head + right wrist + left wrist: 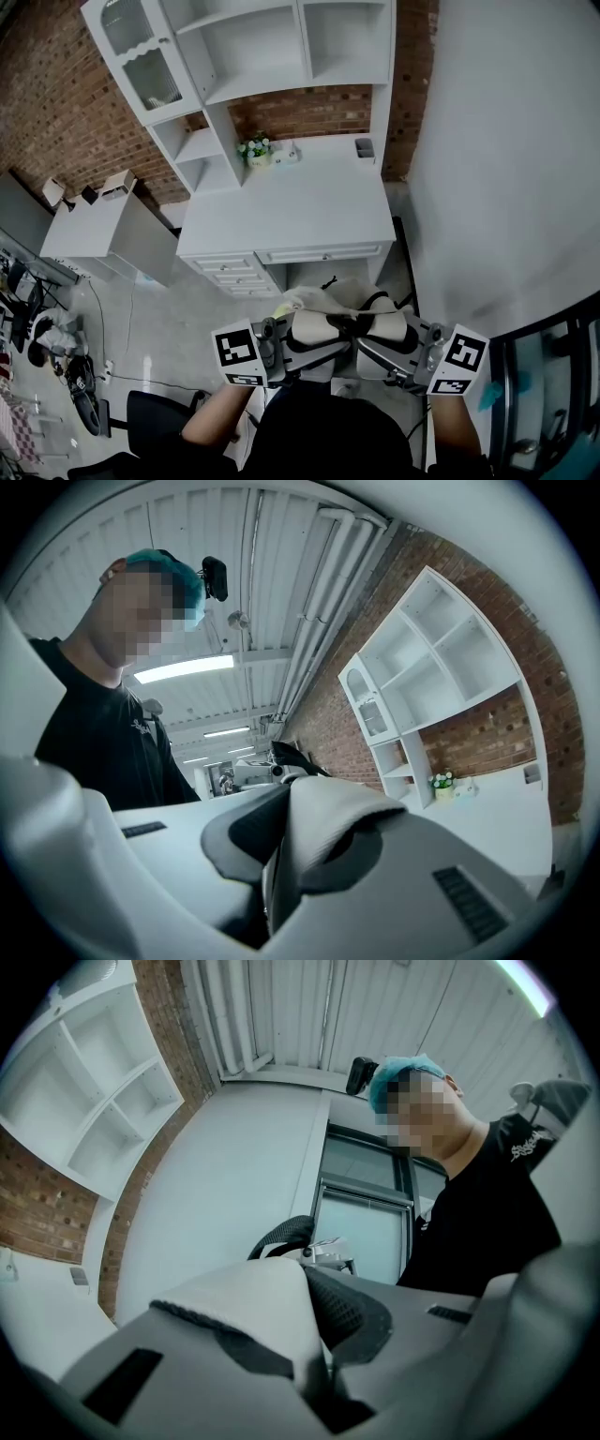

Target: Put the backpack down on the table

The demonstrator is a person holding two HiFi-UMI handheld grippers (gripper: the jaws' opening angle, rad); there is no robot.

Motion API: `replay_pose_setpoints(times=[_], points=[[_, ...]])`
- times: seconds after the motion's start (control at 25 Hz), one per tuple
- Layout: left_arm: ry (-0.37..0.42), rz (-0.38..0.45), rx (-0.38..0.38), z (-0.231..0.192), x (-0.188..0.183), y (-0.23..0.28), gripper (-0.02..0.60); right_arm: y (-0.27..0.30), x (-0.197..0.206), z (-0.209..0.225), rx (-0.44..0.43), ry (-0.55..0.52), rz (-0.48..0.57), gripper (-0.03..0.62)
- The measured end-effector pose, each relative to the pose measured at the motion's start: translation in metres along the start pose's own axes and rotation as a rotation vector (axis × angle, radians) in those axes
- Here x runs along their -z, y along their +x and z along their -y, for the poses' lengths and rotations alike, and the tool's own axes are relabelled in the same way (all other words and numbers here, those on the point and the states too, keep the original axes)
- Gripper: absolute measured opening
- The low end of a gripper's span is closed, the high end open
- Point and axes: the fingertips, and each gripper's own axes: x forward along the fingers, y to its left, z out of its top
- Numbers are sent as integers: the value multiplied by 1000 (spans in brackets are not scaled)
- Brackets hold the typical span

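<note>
A cream backpack (339, 302) with black mesh-lined straps hangs in the air between my two grippers, in front of the white desk (300, 206) and below its top. My left gripper (292, 343) is shut on one cream shoulder strap (267, 1312), which is pinched between its jaws (314, 1377). The right gripper (405, 343) is shut on the other strap (323, 822), which folds over its jaws (272, 892). Both grippers point inward toward each other. The lower part of the bag is hidden behind the person's head.
A white hutch with shelves (253, 56) stands at the desk's back, with a small flower pot (255, 150) and a dark cup (365, 147) below it. A low grey cabinet (103, 225) is at left, a black chair (155, 412) at bottom left, a white wall (506, 159) at right.
</note>
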Motion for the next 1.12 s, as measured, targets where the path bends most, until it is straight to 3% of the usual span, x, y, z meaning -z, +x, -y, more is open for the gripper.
replay_pose_setpoints(times=[0.28,0.6,0.92,1.12], points=[[-52,-14,13,-48,-6,2,41,13,-6,41,56,24,6,48],[-28,-35,60,-107,-18,9,41,24,-24,103,82,42,25,48],[1,-24,96,-161,-53,5,41,51,-59,149,98,-23,36,48],[23,-17,127,-196,-73,0,41,72,-82,178,138,0,41,48]])
